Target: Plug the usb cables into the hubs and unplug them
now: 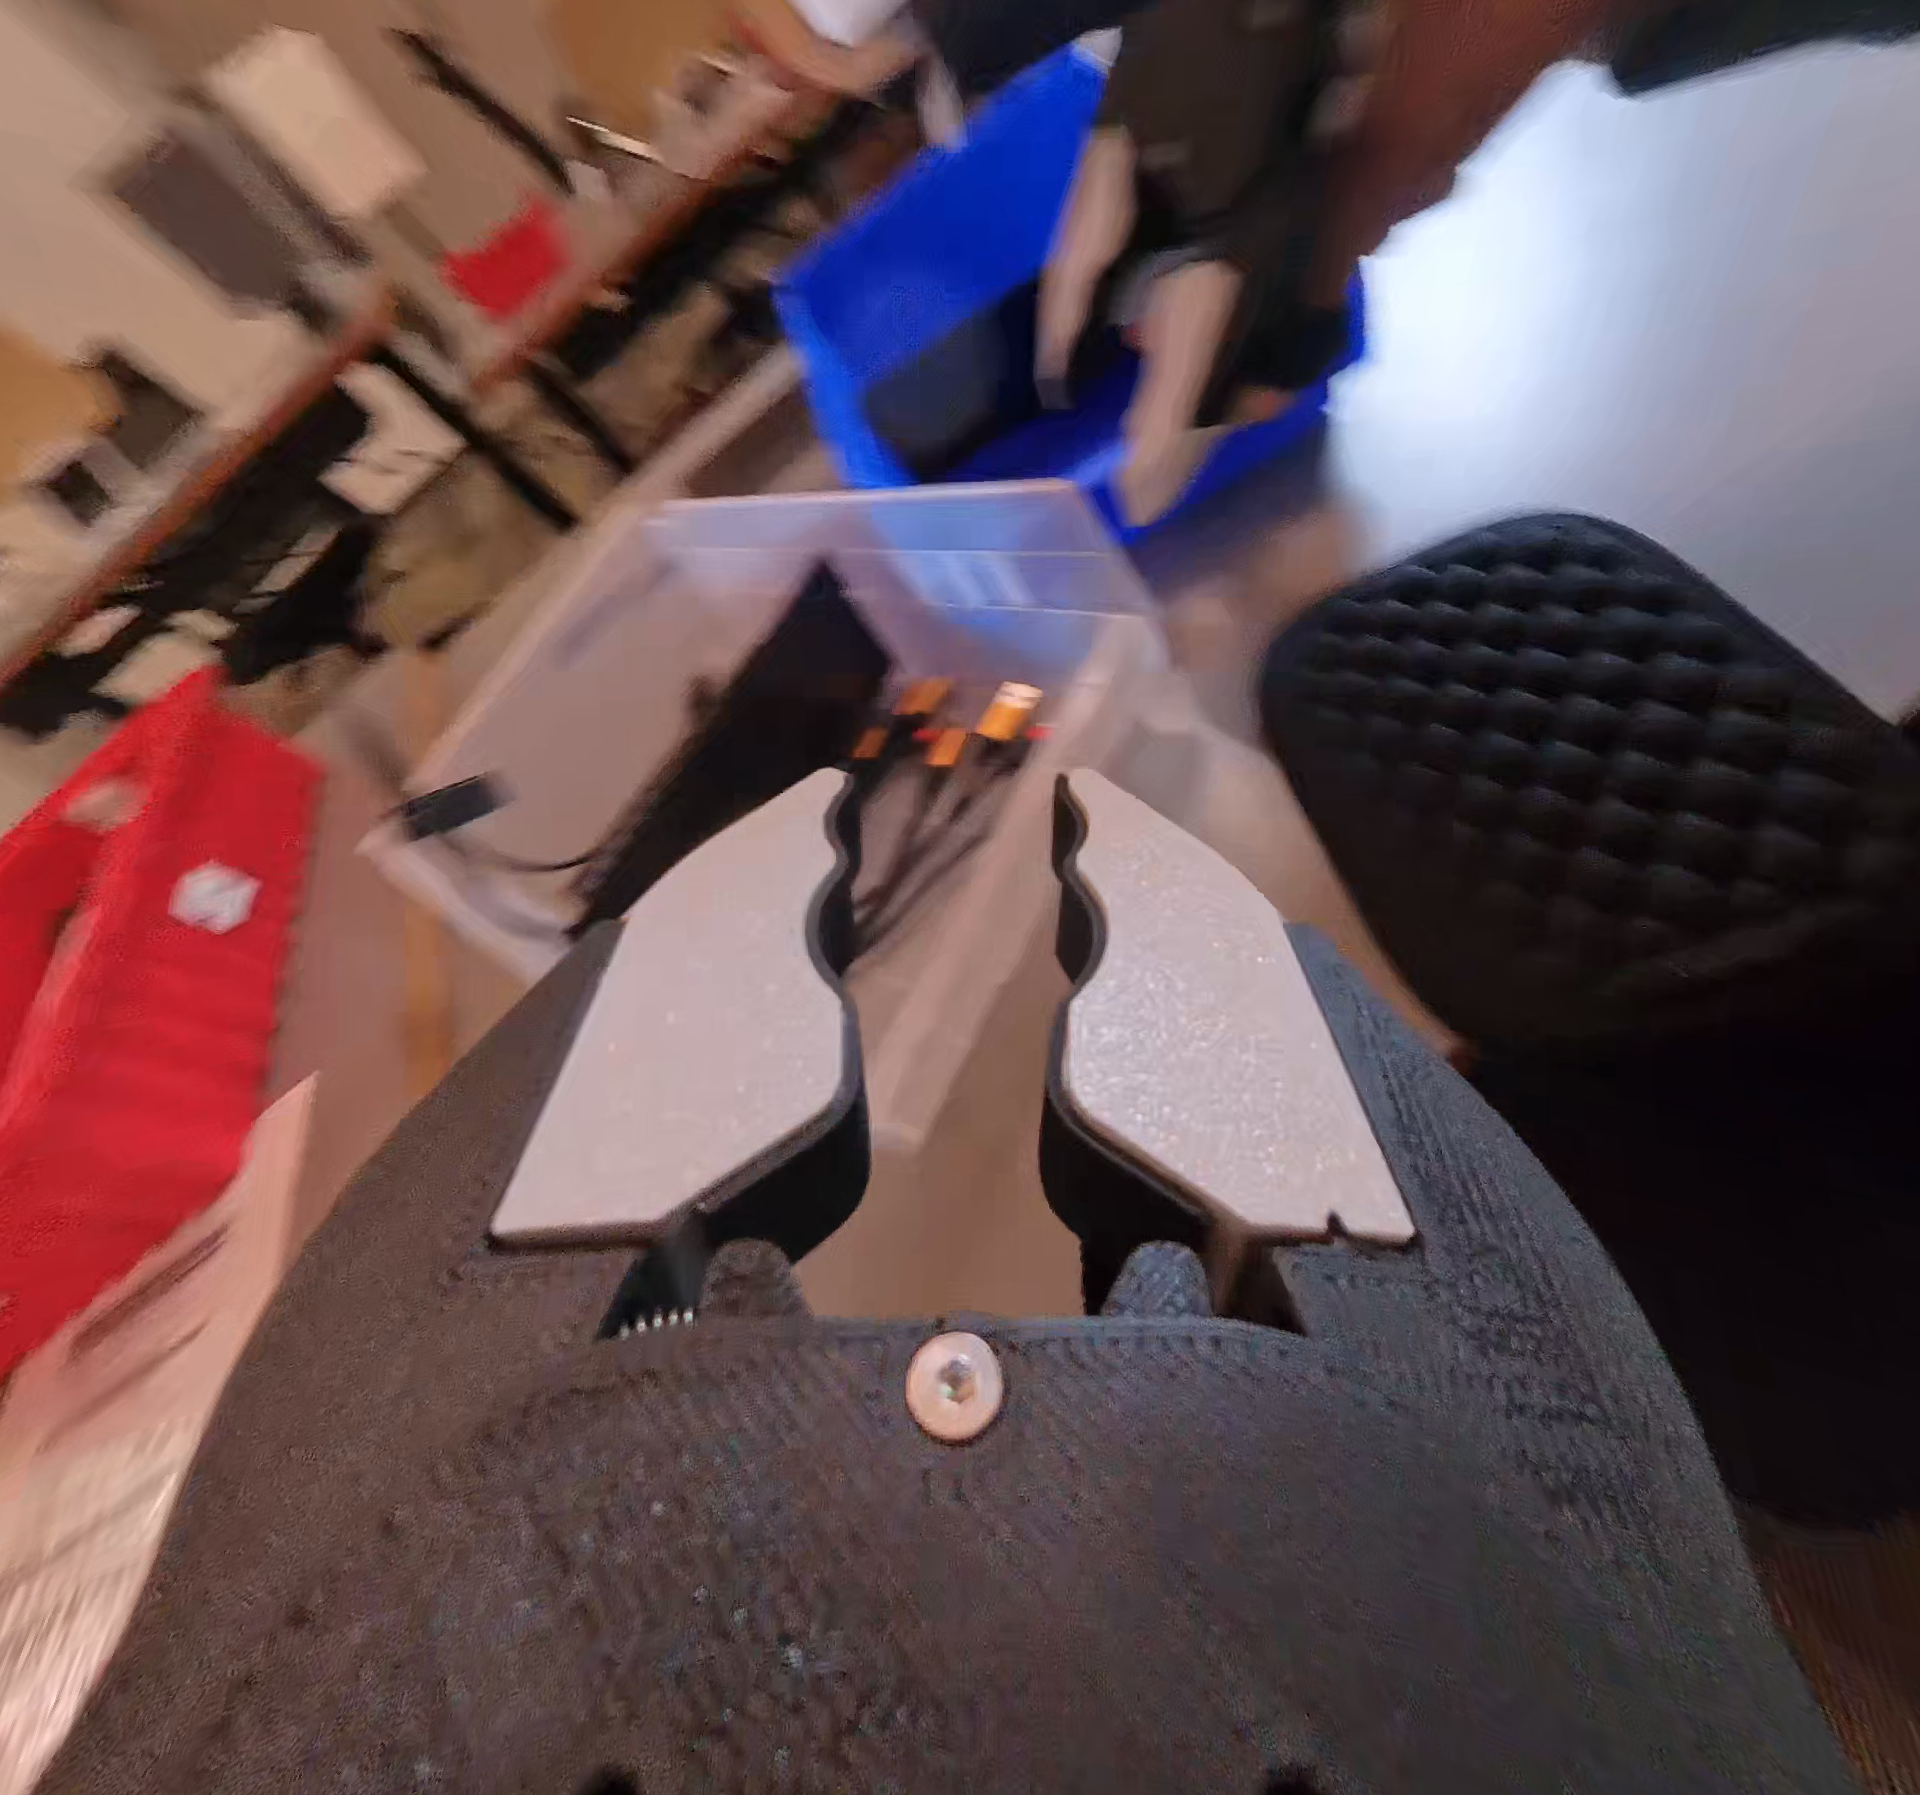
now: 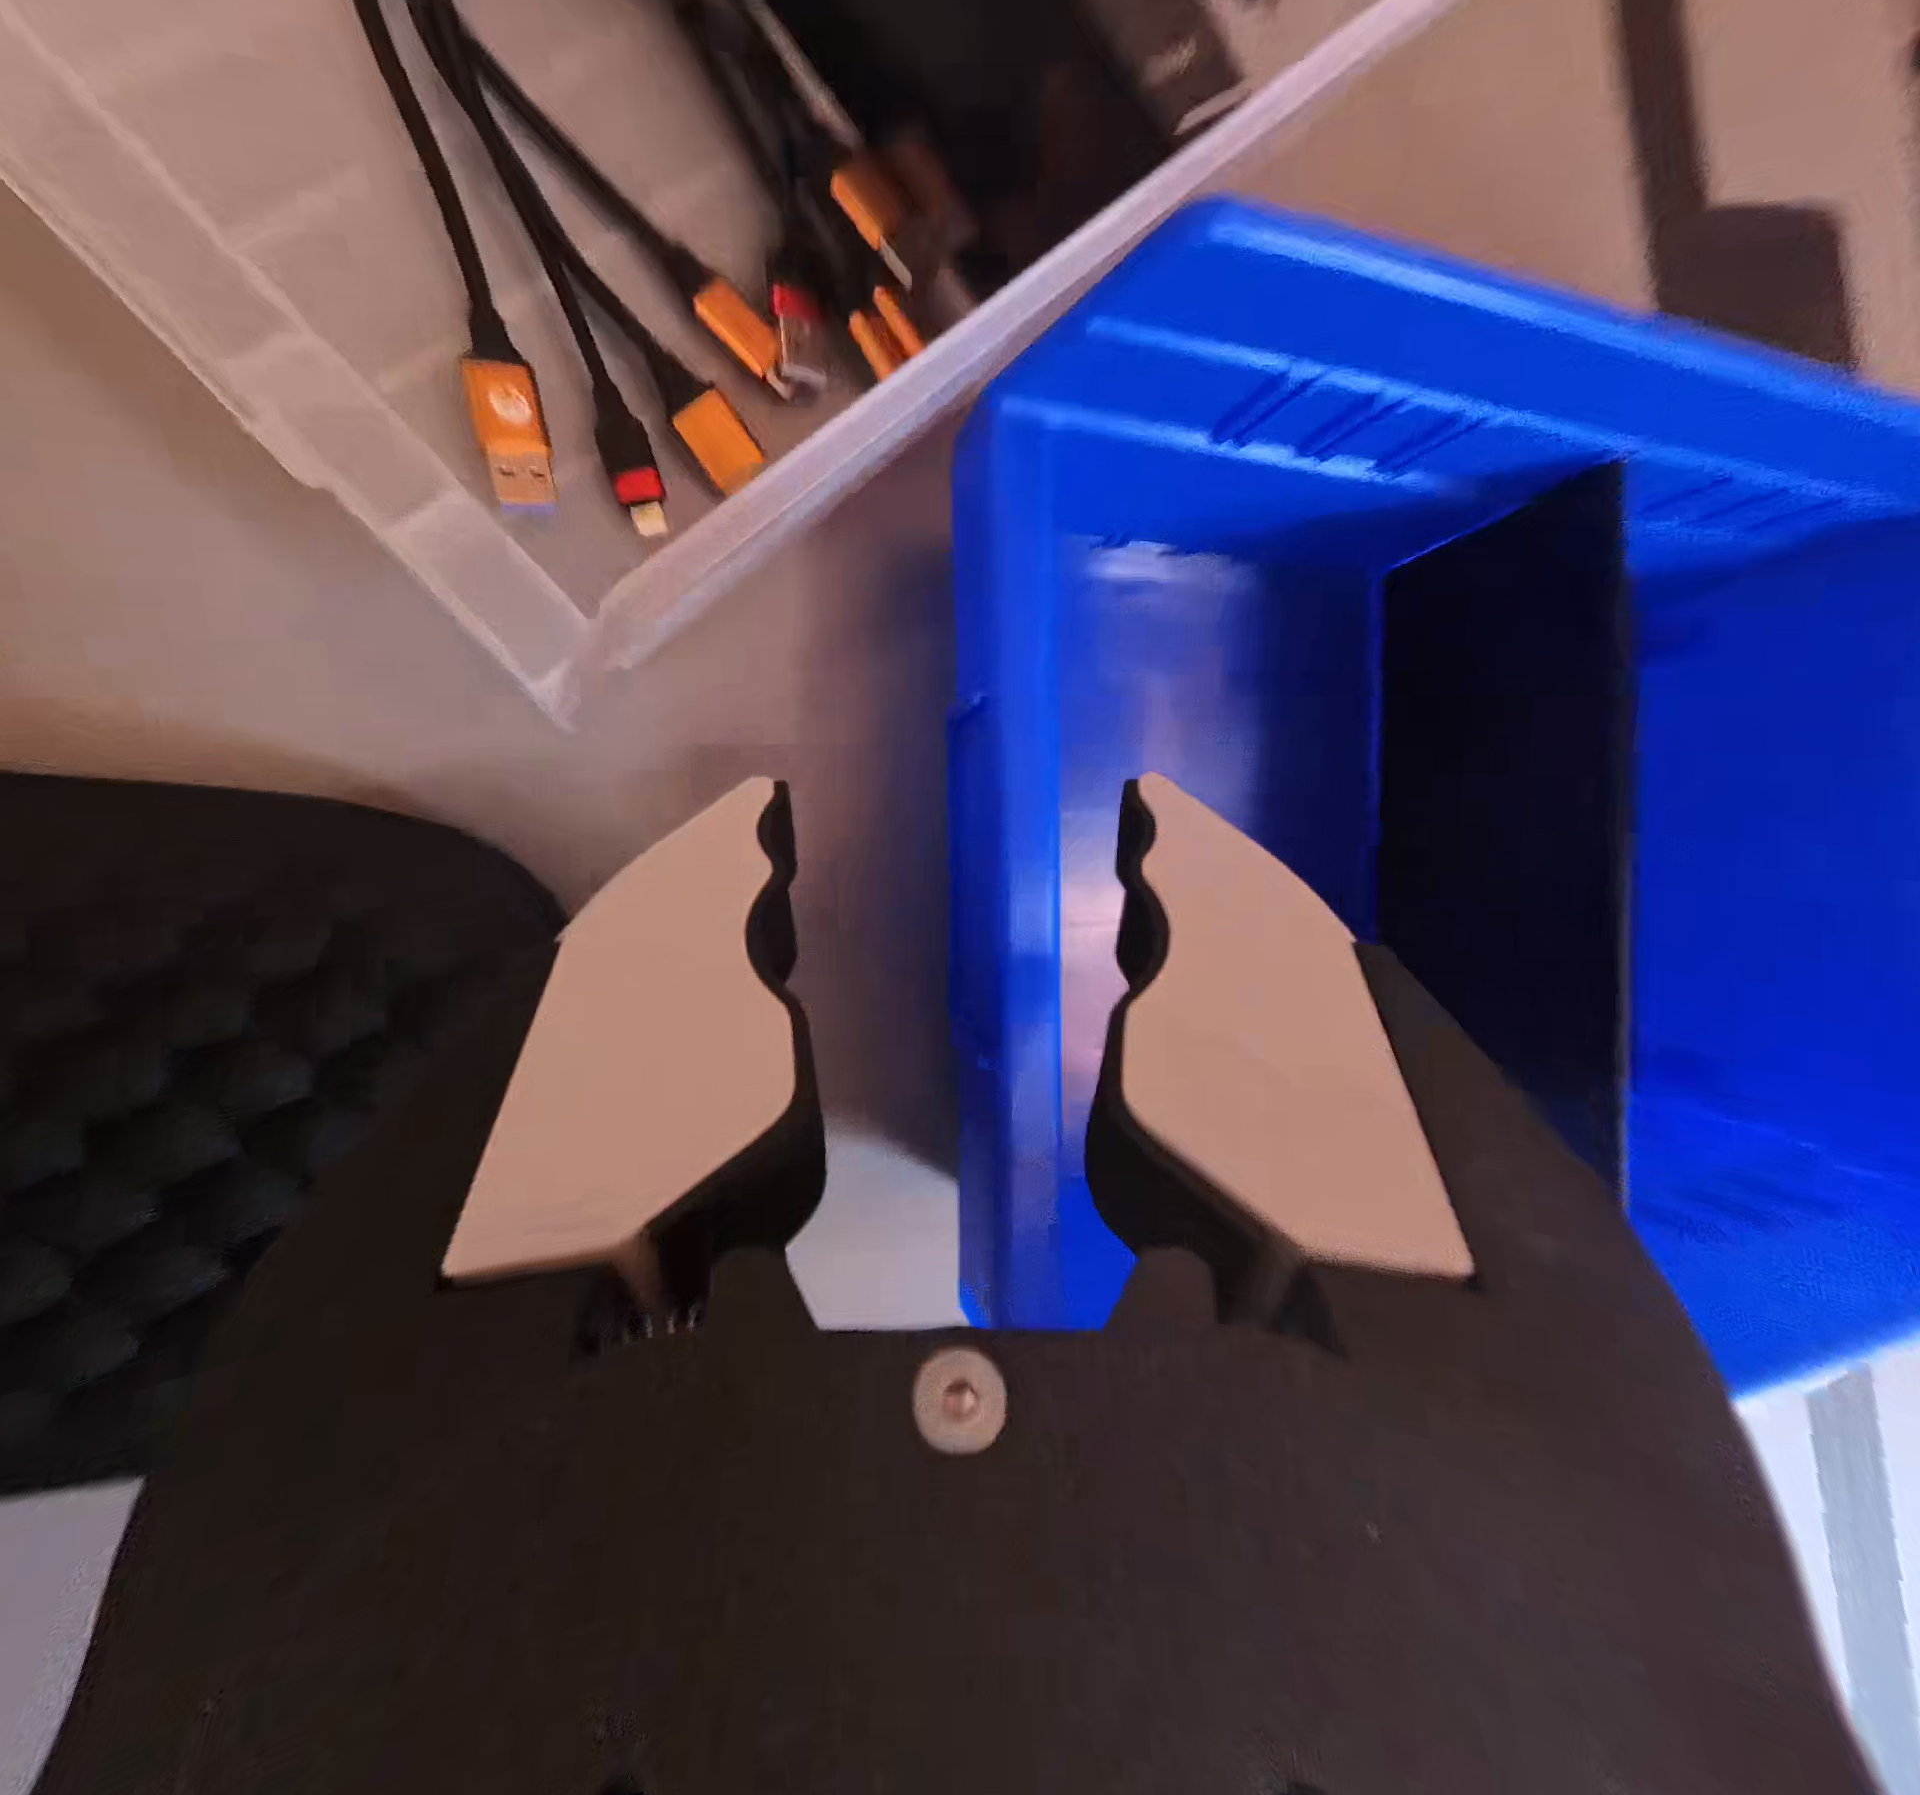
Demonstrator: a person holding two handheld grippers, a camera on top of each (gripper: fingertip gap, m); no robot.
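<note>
Both grippers are empty, jaws parted. The left gripper (image 1: 951, 789) points into a clear tray (image 1: 727, 540) where the cables (image 2: 499, 187) lie loose, their orange plugs (image 2: 506, 426) bunched in one corner. The right gripper (image 2: 956, 795) hangs over the near wall of a blue bin (image 2: 1299, 343), just beside the tray. By my reading the task has barely begun — no cable is held and no plug seen seated. Hubs are hard to find: dark blocks in the tray (image 2: 1039, 31) and bin (image 1: 935, 384) may be them, but blur hides any ports. A black textured pad (image 1: 1579, 758) fills one side, cut off by the frame.
</note>
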